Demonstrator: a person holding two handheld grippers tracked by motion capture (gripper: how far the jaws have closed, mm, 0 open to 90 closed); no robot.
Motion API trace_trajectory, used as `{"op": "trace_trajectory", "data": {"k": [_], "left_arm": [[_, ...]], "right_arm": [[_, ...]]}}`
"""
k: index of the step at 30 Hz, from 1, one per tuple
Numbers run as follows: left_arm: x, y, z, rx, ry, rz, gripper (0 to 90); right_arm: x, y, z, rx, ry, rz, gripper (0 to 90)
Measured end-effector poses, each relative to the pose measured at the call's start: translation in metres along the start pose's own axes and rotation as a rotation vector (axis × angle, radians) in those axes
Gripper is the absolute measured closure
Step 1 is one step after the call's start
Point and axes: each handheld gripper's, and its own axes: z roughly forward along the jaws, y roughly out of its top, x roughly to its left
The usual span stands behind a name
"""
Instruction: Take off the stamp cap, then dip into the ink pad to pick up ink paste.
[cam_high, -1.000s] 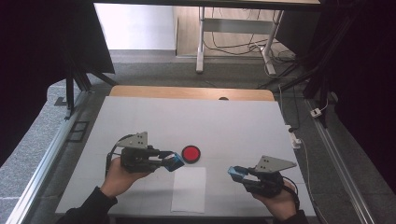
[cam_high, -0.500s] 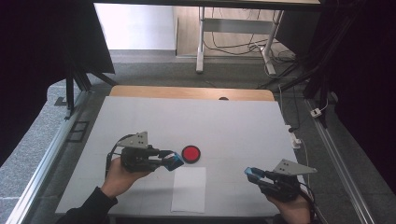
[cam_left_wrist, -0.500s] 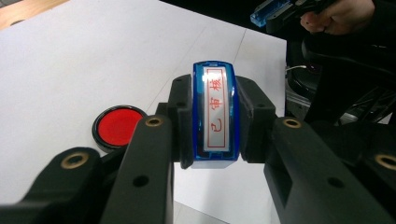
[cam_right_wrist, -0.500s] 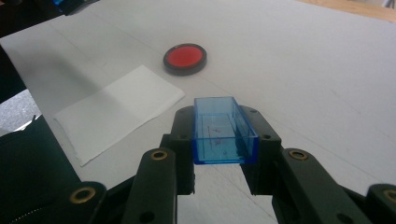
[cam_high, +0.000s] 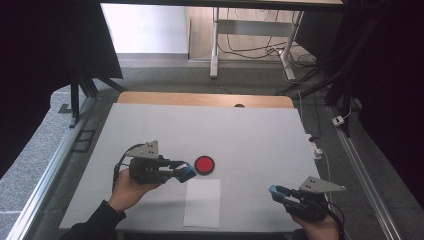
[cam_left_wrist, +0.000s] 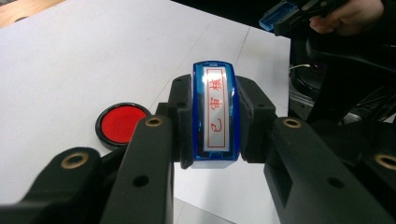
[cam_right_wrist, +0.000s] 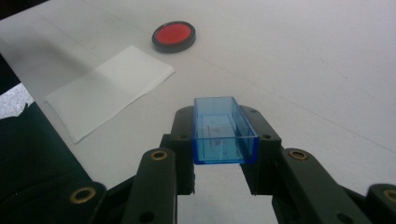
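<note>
Stamp (cam_left_wrist: 215, 114) clamped between left tongs (cam_left_wrist: 212, 126)

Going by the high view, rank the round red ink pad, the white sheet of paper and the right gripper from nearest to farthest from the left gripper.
1. Round red ink pad: just beyond the tip of the left gripper, toward the table's middle.
2. White sheet of paper: at the near edge, below the pad.
3. Right gripper: far across, at the near right.

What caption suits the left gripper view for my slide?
Left gripper clamps a blue stamp, its red-lettered face up, beside the red ink pad.
</note>
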Motion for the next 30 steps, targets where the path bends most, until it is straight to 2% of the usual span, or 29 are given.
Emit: {"op": "trace_trajectory", "data": {"k": [7,18,30], "left_arm": [[0.000,0.000,0.001,0.009,0.007,0.000,70.1],[0.002,0.005,0.006,0.023,0.037,-0.006,70.0],[0.010,0.016,0.022,0.065,0.065,-0.052,70.1]], "right_arm": [[0.001,-0.002,0.001,0.030,-0.006,-0.016,69.0],[0.003,-0.002,0.000,0.022,-0.003,-0.052,69.0],[0.004,-0.002,0.000,0.016,-0.001,-0.051,69.0]]}}
